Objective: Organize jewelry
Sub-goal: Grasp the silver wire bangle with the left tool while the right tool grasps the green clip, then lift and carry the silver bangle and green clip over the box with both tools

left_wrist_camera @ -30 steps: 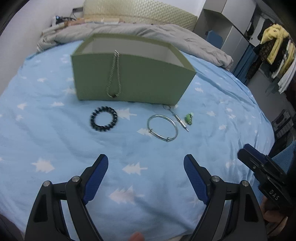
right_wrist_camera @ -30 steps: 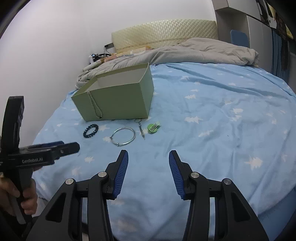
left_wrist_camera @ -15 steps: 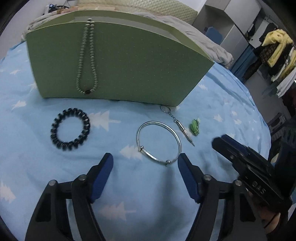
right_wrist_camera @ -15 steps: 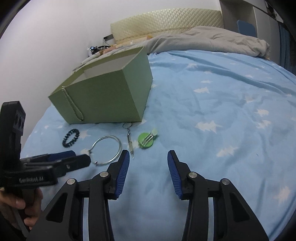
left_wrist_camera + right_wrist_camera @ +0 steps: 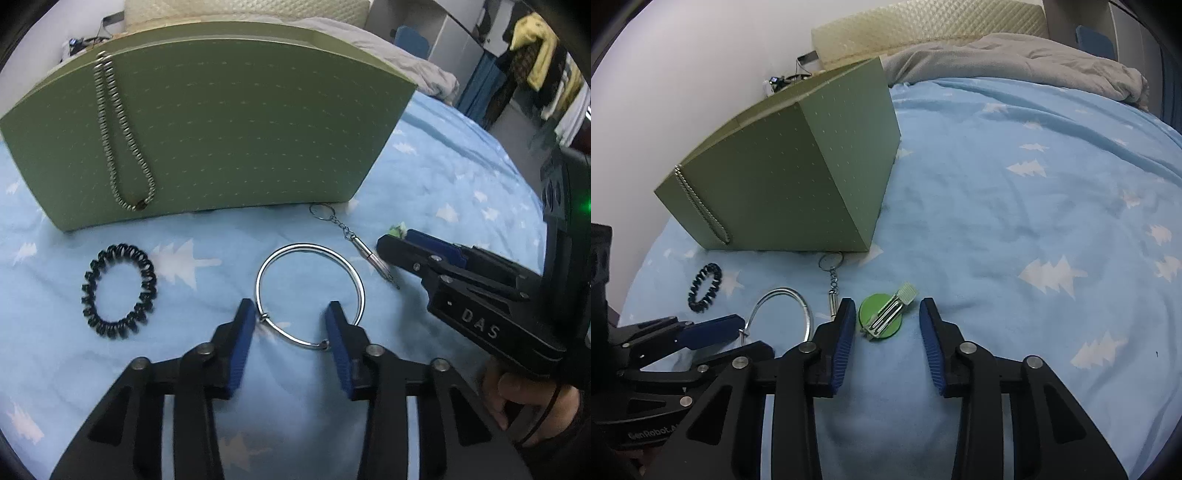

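Right now my left claw sits open astride the near arc of the silver bangle lying flat on the bed, while my right claw, also open, brackets the green clip dead ahead.

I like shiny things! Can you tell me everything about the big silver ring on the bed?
The silver bangle is a thin, shiny metal hoop with two small knobs where its ends meet. It lies flat on the blue tree-print blanket, in front of the green box. The left tool is open, its blue fingers straddling the near edge at both knobs, seemingly touching it.
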Motion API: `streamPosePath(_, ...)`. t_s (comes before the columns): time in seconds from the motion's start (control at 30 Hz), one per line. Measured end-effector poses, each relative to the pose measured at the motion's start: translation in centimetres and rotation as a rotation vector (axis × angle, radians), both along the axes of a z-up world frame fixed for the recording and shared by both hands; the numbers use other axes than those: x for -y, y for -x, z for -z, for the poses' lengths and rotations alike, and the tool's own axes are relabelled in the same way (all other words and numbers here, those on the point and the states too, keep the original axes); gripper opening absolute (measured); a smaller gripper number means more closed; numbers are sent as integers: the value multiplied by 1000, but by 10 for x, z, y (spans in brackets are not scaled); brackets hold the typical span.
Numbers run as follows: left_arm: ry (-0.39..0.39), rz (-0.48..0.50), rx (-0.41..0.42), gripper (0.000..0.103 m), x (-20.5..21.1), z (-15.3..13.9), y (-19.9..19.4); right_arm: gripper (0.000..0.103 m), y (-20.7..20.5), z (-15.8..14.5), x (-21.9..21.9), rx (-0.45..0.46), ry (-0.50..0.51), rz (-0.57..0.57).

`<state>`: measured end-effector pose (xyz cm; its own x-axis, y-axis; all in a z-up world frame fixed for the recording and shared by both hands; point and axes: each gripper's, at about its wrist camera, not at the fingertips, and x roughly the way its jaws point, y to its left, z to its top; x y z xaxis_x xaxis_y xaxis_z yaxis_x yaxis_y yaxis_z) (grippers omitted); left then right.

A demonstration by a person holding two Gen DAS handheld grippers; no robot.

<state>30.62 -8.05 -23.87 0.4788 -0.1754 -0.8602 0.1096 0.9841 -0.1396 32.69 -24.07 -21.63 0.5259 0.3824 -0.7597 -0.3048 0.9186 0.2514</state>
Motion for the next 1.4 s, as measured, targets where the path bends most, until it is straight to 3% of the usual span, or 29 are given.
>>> streamPosePath(0.07, -18, 1, 6, 32, 4, 1, -1, 21, -1, 0, -1, 0, 13, 2)
streamPosePath(0.13, -29, 5, 5, 17, 7, 1, -3, 21, 0, 0, -3, 6, 27, 1)
streamPosePath(0.2, -28, 7, 1, 9, 6, -1, -5, 20, 2, -3, -5, 15, 43, -4)
streamPosePath(0.33, -15, 7, -7, 4, 2, -4, -5, 20, 9, -9, -4, 17, 45, 1)
streamPosePath(0.87, -26, 10, -7, 3, -15, -30, 43, 20, 81, -40, 3, 23, 52, 46)
streamPosePath(1.4, 4, 5, 114, 3, -38, -108, 89, 20, 129, -111, -14, 157, 19, 56)
